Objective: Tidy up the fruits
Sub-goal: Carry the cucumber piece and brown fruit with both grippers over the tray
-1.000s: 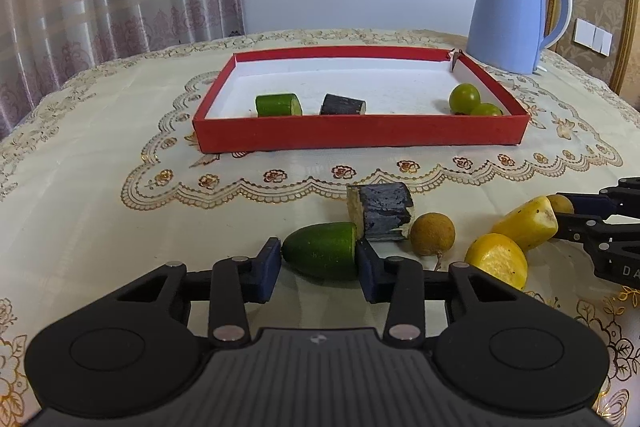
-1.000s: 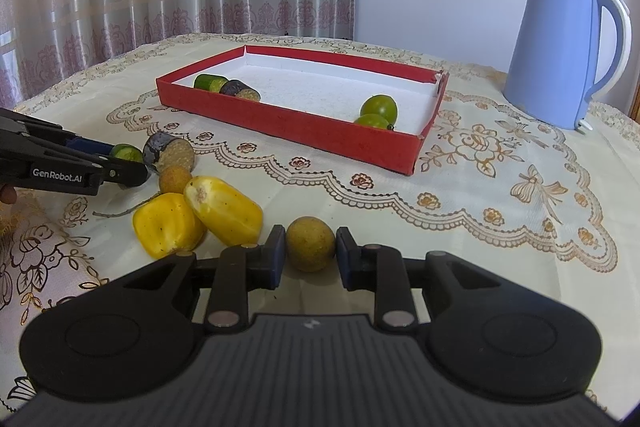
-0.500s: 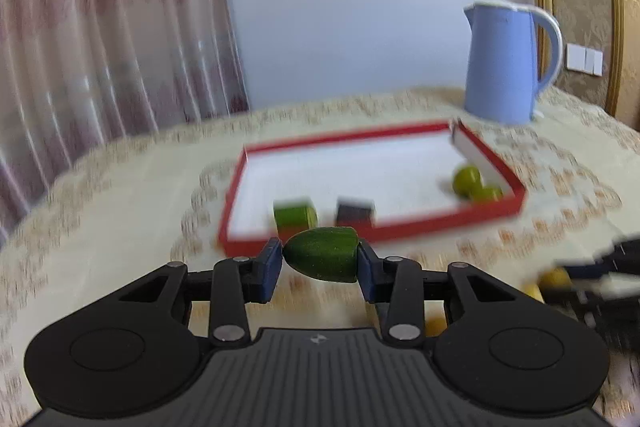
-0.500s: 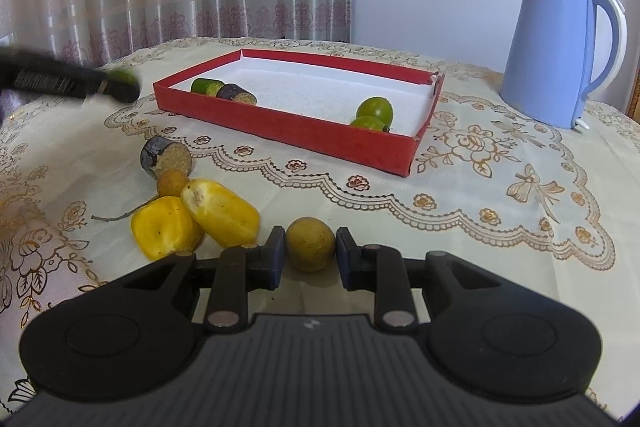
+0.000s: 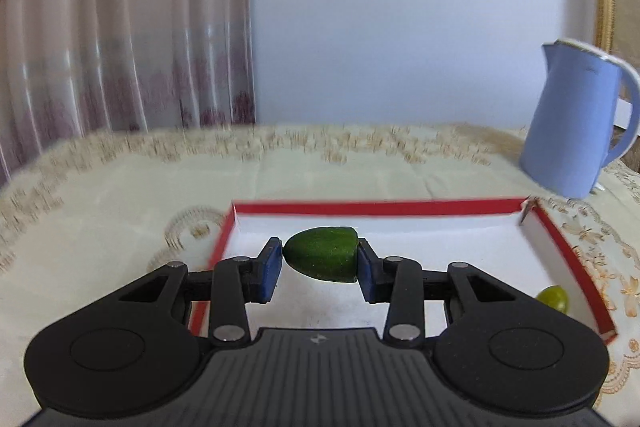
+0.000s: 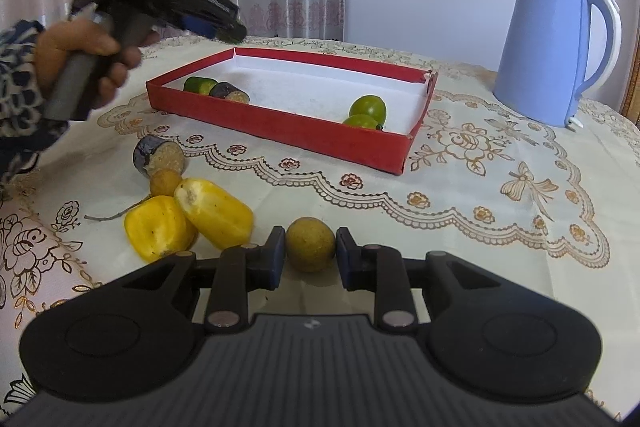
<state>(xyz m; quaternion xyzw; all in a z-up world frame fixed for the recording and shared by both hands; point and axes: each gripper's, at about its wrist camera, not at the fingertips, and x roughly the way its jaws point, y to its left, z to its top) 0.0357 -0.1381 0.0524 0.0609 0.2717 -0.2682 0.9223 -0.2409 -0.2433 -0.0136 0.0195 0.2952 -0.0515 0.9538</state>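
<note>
My left gripper [image 5: 320,261] is shut on a green cucumber piece [image 5: 323,254] and holds it in the air over the left end of the red tray [image 5: 376,207]. From the right wrist view that gripper [image 6: 234,33] hovers above the tray's [image 6: 280,125] far left corner, held by a hand [image 6: 84,55]. Inside the tray lie a green cucumber piece [image 6: 200,85], a dark eggplant piece [image 6: 229,91] and two green limes [image 6: 368,108]. My right gripper [image 6: 310,253] is shut on a brown round fruit [image 6: 310,244] resting on the tablecloth.
Two yellow fruit pieces [image 6: 188,221], a small brown fruit [image 6: 164,182] and an eggplant piece [image 6: 158,157] lie on the cloth left of my right gripper. A blue kettle [image 6: 554,45] stands behind the tray's right end. Curtains hang behind the table.
My left gripper has lifted the cucumber piece off the cloth and carried it forward over the tray. The right gripper and its brown fruit have stayed put.
</note>
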